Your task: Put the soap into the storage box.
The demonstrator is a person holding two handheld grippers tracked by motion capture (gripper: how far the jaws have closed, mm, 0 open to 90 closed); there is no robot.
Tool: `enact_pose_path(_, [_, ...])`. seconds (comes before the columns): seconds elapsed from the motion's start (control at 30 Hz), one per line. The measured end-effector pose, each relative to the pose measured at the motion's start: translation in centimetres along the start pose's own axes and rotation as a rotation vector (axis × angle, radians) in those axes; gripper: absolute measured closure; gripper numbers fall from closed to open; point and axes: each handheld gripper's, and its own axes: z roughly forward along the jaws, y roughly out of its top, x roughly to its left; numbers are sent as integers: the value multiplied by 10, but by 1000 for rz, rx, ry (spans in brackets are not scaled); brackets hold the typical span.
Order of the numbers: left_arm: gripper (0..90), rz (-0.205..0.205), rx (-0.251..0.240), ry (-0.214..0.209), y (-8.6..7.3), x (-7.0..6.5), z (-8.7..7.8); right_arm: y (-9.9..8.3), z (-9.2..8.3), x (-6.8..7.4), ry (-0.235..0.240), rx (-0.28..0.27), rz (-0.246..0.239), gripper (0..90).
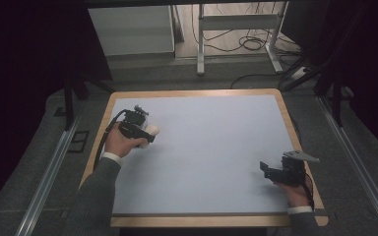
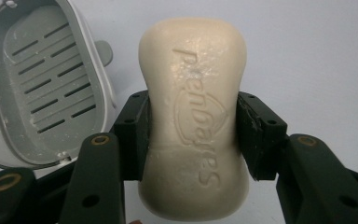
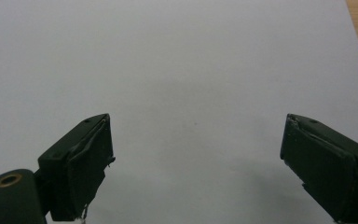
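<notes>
We see the left gripper (image 2: 193, 135) clamped across the soap bar's (image 2: 193, 116) waist, long axis pointing ahead; the soap dish (image 2: 42, 88) lies just left. Right gripper (image 3: 196, 154) stands apart.

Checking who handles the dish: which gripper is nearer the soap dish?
Left. The left gripper, shut on the soap bar, is beside the soap dish; the right gripper waits open across the table.
</notes>
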Motion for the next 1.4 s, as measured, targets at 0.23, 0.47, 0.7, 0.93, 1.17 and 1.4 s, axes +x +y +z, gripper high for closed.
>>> enact_pose_path(0.23, [495, -13, 4, 8, 0, 7, 3, 0, 1, 0, 2, 6, 0, 89])
enact_pose_path(0.47, [495, -34, 0, 27, 2, 14, 6, -1, 2, 1, 2, 10, -3, 89])
enact_pose_path(0.7, [495, -57, 4, 25, 3, 25, 9, -1, 2, 1, 2, 15, -4, 89])
enact_pose_path(0.93, [495, -98, -13, 37, 4, 36, 12, -1, 2, 1, 2, 13, -8, 89])
enact_pose_path(1.17, [495, -122, -18, 49, 8, 51, 11, -2, 4, 2, -2, 21, -13, 89])
enact_pose_path(1.4, [495, -151, -25, 70, 10, 61, 15, -1, 2, -1, -11, 14, -1, 89])
